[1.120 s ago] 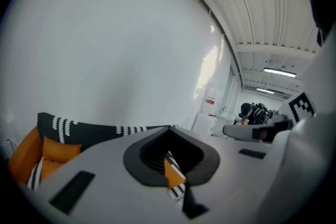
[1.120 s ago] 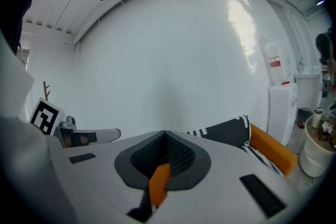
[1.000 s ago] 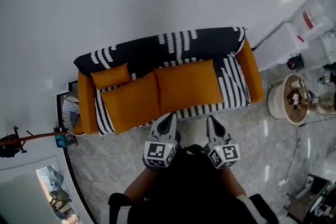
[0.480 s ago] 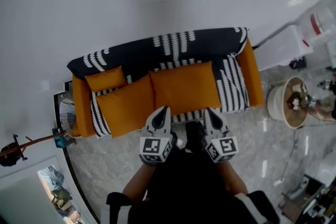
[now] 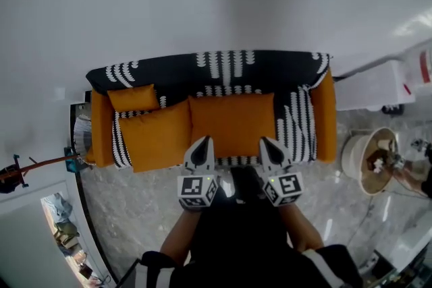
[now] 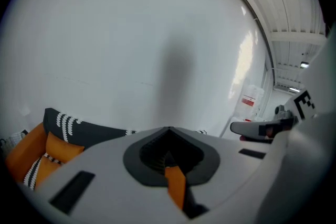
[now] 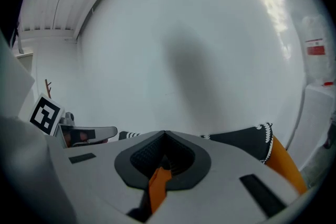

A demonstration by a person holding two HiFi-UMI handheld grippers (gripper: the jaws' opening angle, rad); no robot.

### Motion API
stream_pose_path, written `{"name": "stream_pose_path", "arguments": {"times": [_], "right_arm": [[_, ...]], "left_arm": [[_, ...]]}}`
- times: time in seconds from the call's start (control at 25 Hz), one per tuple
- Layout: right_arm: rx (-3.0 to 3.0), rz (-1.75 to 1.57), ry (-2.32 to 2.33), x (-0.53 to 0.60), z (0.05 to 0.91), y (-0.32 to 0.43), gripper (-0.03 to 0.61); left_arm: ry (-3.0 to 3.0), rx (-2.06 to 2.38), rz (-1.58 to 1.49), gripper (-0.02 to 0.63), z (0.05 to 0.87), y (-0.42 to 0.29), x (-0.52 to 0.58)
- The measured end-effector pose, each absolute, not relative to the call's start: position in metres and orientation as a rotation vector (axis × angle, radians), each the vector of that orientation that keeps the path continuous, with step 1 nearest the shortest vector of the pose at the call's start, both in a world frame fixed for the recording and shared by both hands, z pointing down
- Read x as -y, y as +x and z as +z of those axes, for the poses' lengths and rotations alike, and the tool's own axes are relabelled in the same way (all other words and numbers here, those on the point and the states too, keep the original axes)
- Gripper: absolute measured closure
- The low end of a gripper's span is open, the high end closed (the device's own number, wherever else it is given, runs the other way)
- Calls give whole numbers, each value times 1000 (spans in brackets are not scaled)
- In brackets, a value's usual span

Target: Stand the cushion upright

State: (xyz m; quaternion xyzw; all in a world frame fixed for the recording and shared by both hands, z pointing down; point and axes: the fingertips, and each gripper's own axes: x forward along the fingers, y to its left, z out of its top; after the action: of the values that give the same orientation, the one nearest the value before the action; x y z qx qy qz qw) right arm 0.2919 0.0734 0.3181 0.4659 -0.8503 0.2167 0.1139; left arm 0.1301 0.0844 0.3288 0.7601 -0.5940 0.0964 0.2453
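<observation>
An orange sofa (image 5: 326, 117) with a black-and-white patterned throw (image 5: 223, 65) stands against a white wall. Two large orange cushions, the left (image 5: 154, 136) and the right (image 5: 233, 123), appear to lie flat on its seat. A small orange cushion (image 5: 133, 98) rests at the back left. My left gripper (image 5: 202, 142) is shut and empty over the seat's front edge, at the right cushion's near left corner. My right gripper (image 5: 266, 143) is shut and empty at that cushion's near right corner. In the left gripper view the jaws (image 6: 168, 131) are together, as are those in the right gripper view (image 7: 164, 136).
A round cream basket (image 5: 368, 160) stands on the marble floor right of the sofa, with a white cabinet (image 5: 374, 83) behind it. A small side table (image 5: 81, 139) sits at the sofa's left end. A brown rod stand (image 5: 27, 168) lies further left.
Both grippers have moved forward from the floor in front of the sofa to its front edge, staying shut. The sofa has squared up in the head view.
</observation>
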Motion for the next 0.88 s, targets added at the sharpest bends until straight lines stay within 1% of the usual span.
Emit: {"name": "stream_pose_path", "arguments": {"times": [0.24, 0.52, 0.56, 0.6, 0.72, 0.84, 0.88], "right_arm": [[2494, 726, 1286, -42, 354, 298, 586], [2400, 745, 1308, -9, 407, 293, 585], [2386, 747, 1297, -7, 417, 292, 584], [2370, 754, 1291, -5, 427, 291, 536], [2331, 779, 1307, 4, 454, 290, 503], [2302, 794, 1299, 17, 481, 289, 495], [2287, 803, 1290, 19, 491, 290, 492]], "left_arm": [[2065, 1597, 319, 627, 361, 139, -58], [2025, 1598, 367, 625, 413, 118, -33], [2013, 1579, 368, 579, 423, 117, -32], [1997, 1559, 380, 564, 433, 115, -31], [1958, 1530, 437, 551, 462, 106, -26], [1940, 1521, 478, 535, 490, 99, -15], [1930, 1514, 493, 520, 500, 98, -12]]}}
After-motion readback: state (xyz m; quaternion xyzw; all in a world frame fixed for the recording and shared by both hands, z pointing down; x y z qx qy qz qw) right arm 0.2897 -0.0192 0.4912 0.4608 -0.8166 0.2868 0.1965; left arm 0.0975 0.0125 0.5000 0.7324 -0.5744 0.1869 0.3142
